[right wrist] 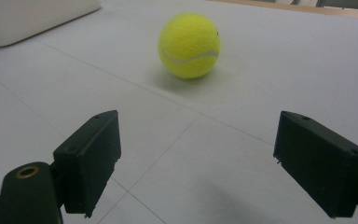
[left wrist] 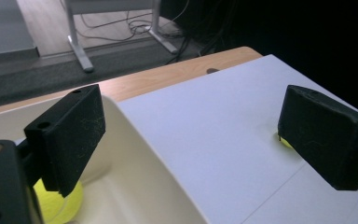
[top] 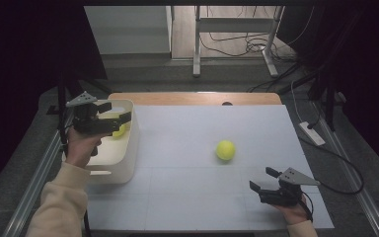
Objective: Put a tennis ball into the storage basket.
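While raised, left gripper (top: pixel 112 118) hovers over bin (top: pixel 123 170).

Pretty dim setup overall. In the high view the white worktop (top: pixel 202 163) is the one evenly lit patch, with soft light from overhead, while both sides of the frame drop off into near-black with a purplish tint. The tennis ball (top: pixel 225 150) throws only a faint, short shadow, so nothing harsh and no real glare. That view is a bit soft and grainy, and straight lines bow slightly toward the edges. In the right gripper view the ball is reasonably sharp with a mild shadow under it, and the black jaws up close look soft. The left gripper view goes fully black past the worktop's far right edge, with the near jaws slightly blurred.
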`<state>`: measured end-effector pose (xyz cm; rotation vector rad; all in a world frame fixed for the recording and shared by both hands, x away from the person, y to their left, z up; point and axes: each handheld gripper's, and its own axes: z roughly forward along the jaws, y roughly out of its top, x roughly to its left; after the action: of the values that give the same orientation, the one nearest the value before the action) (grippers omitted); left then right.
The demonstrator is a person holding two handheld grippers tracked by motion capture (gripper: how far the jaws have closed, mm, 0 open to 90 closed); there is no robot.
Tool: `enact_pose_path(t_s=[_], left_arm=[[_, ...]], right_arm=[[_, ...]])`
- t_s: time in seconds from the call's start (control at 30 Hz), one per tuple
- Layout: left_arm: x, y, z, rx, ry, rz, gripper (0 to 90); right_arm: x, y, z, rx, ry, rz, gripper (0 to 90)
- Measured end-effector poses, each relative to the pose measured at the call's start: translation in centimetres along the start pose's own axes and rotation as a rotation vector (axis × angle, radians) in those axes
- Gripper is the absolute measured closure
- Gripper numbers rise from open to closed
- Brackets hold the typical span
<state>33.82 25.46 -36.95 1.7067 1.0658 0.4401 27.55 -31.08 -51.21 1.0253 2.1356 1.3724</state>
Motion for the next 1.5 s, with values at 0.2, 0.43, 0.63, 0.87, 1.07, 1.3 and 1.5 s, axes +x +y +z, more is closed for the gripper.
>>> enact_pose_path(t_s=[0.2, 0.43, 0.63, 0.87, 1.07, 1.3, 1.5], left_arm=[[-0.7, -0.2, -0.1, -0.021, -0.035, 0.013, 8.2], [-1.4, -0.8, 0.1, -0.028, -0.070, 0.013, 8.2], [-2.4, -1.1, 0.4, -0.024, -0.095, 0.026, 8.4], [-3.7, -1.2, 0.9, -0.014, -0.122, 0.053, 8.5], [-4.7, -1.2, 1.6, 0.000, -0.131, 0.069, 8.7], [-5.7, -1.3, 2.3, 0.018, -0.130, 0.092, 8.6], [-6.2, -1.4, 2.7, 0.024, -0.145, 0.099, 8.5]], right_arm=[[-0.1, -0.1, -0.1, -0.003, 0.000, 0.003, 15.0], [-0.1, 0.0, 0.0, -0.004, 0.001, -0.007, 15.1], [0.0, 0.0, 0.1, 0.002, -0.001, -0.011, 15.0], [0.1, 0.0, 0.1, 0.001, 0.001, -0.016, 15.1], [0.1, 0.0, 0.0, 0.000, 0.003, -0.016, 15.2], [0.1, 0.1, 0.0, -0.006, 0.006, -0.018, 15.2], [0.1, 0.1, 0.1, -0.007, 0.007, -0.018, 15.2]])
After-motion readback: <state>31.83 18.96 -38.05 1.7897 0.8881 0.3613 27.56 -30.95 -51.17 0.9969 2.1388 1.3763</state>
